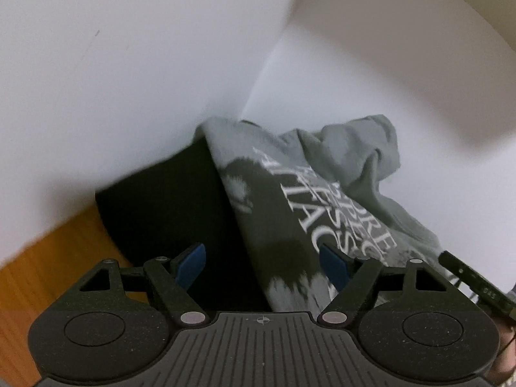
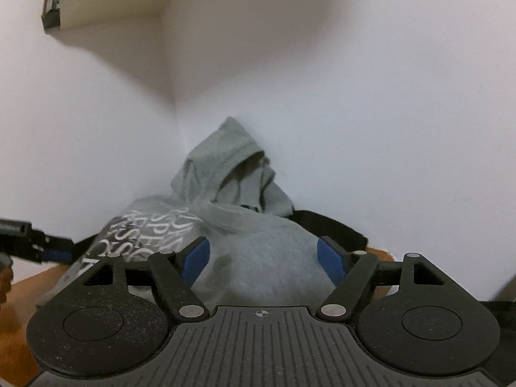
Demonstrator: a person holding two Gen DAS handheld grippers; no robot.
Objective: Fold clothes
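Note:
A grey T-shirt (image 1: 325,193) with white lettering and a dark print lies crumpled in the corner where two white walls meet. It rests partly on a black garment (image 1: 167,200). My left gripper (image 1: 262,266) is open just in front of both, with its blue pads apart and nothing between them. In the right wrist view the same grey T-shirt (image 2: 258,251) fills the middle, one sleeve bunched up against the wall. My right gripper (image 2: 262,258) is open over the shirt's plain grey part. The black garment (image 2: 332,229) peeks out at the right.
White walls (image 1: 129,80) close in the corner behind the clothes. An orange-brown wooden surface (image 1: 48,267) shows at the lower left. The other gripper's black finger (image 1: 474,280) enters from the right edge, and in the right wrist view the left gripper's finger (image 2: 35,242) enters from the left.

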